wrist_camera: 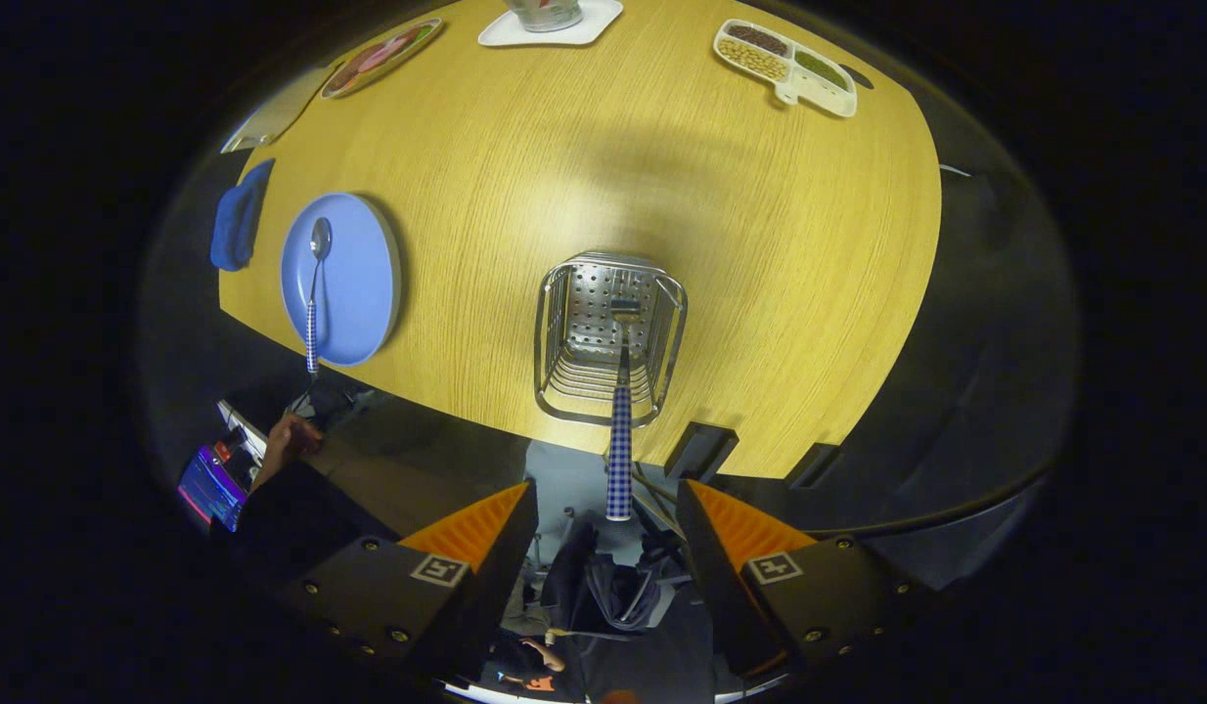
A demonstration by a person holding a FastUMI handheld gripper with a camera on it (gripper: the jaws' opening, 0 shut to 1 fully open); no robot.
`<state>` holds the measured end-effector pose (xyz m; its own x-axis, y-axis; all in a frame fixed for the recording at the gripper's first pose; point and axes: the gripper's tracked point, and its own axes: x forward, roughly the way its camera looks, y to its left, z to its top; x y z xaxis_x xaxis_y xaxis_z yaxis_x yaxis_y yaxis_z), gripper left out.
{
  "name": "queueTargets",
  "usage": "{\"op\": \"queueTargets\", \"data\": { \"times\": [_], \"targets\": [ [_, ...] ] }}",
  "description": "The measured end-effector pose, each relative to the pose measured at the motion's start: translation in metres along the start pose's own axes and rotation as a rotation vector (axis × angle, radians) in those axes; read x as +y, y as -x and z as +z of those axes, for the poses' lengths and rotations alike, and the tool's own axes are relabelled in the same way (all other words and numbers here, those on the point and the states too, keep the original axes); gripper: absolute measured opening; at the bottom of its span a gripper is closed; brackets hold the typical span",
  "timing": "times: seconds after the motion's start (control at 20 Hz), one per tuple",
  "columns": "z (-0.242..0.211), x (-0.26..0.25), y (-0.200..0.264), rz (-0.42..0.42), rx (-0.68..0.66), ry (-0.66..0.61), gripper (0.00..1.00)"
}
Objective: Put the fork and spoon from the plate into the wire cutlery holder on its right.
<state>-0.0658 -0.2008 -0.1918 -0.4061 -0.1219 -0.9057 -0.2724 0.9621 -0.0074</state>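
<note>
Gripper view: the gripper [608,508] hangs above the near edge of a wooden table [760,244], its jaws released and spread wide, clamping nothing. Just ahead of the fingers, on the line between them, the fork [620,440] stands in the wire cutlery holder [603,342], its head down inside the basket and its checked handle rising back toward the gap between the jaws without touching either finger. Half the job therefore looks done. The other half waits well off to the left of the left finger, where the spoon [314,293] lies on the blue plate [359,284], bowl pointing away and checked handle reaching over the plate's near rim. A folded blue cloth [238,220] sits further left still, beyond the plate. Far beyond the holder, at the table's far side, lie a divided snack tray [787,66], a white mat [555,29] with a glass on it, and a patterned dish [380,57]. What remains, on this evidence, is to fetch the spoon and drop it beside the fork.
</note>
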Motion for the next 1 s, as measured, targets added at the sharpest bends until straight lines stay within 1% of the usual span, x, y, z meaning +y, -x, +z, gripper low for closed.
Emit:
{"op": "queueTargets", "data": {
  "times": [0.2,0.35,0.6,0.8,1.0],
  "targets": [
    [-0.025,0.0,0.004,-0.011,-0.101,-0.038,0.88],
    [-0.047,0.017,0.005,-0.019,-0.185,-0.053,0.88],
    [-0.084,0.074,-0.008,0.0,-0.289,-0.055,0.88],
    [-0.105,0.13,-0.036,0.026,-0.288,-0.005,0.88],
    [-0.106,0.172,-0.054,0.058,-0.29,0.029,0.88]
  ]
}}
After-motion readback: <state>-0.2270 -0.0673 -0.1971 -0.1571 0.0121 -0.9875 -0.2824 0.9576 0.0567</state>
